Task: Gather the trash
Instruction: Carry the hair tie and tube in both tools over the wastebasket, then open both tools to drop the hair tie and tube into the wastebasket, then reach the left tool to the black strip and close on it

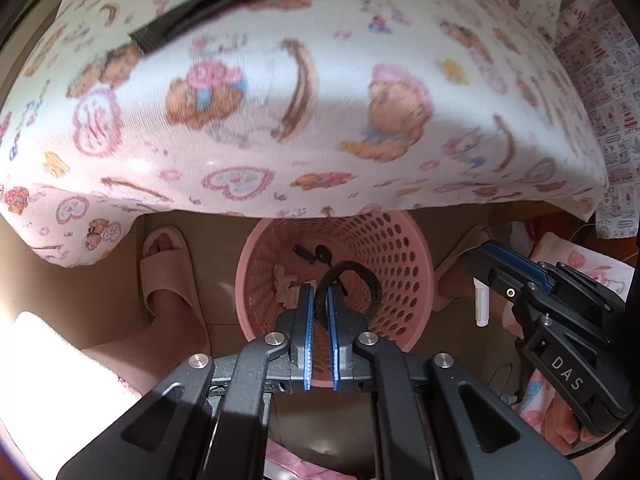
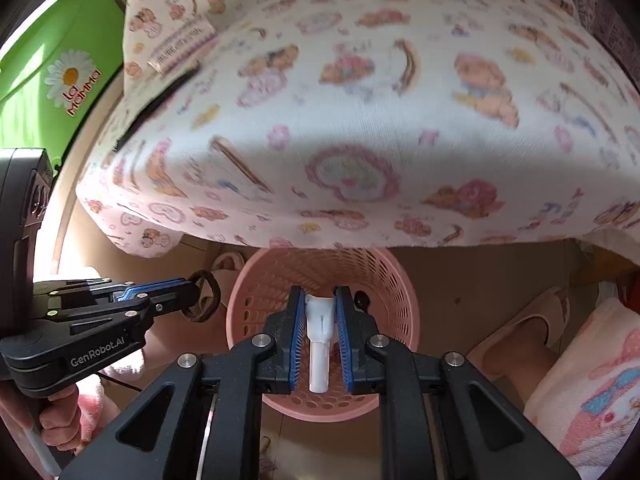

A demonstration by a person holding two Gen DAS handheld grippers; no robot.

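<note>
Basket (image 1: 404, 256): holds scraps already.
Left tool (image 1: 320, 300): clamped on black hair band (image 1: 370, 292), over basket.
Right tool (image 2: 318, 312): clamped on white tube (image 2: 319, 356), over basket.
Left: drop both; comb (image 1: 224, 4) on table (image 1: 360, 160).

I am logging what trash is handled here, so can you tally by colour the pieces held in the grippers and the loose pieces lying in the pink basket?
Black, held: 1, hair tie in left gripper
White, held: 1, plastic piece in right gripper
Black, in basket: 2, small bits
Pale, in basket: 1, crumpled scrap
Total: 5
</note>
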